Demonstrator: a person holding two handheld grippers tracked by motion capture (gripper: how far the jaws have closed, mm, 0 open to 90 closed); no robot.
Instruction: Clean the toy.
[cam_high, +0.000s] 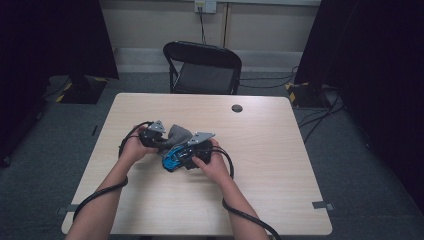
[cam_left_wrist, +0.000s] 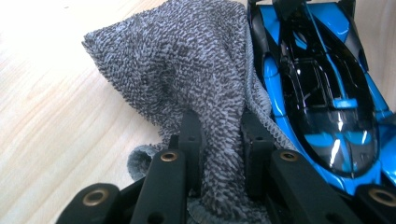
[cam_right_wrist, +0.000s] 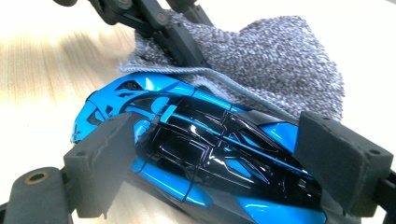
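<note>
Left gripper: jaws drawn narrow, pinching a bunched fold of the grey terry cloth between the pads. Cloth rises in a peak beyond the jaws and drapes against the side of the toy car.

Right gripper: jaws spread wide, pads pressed on the two flanks of the blue and black toy car, clamping it across its body. Car is tilted in the grip, nose toward the lower left of the right gripper view, just above the table.

High view: both grippers meet near the middle of the light wood table, left of centre. Left gripper sits just left of the car; cloth lies just behind the car, touching it; right gripper is on the car itself. Black folding chair stands beyond the table's far edge; a small dark round cap sits in the table top, well right of the car.

No brand, label or writing readable on car or cloth.
</note>
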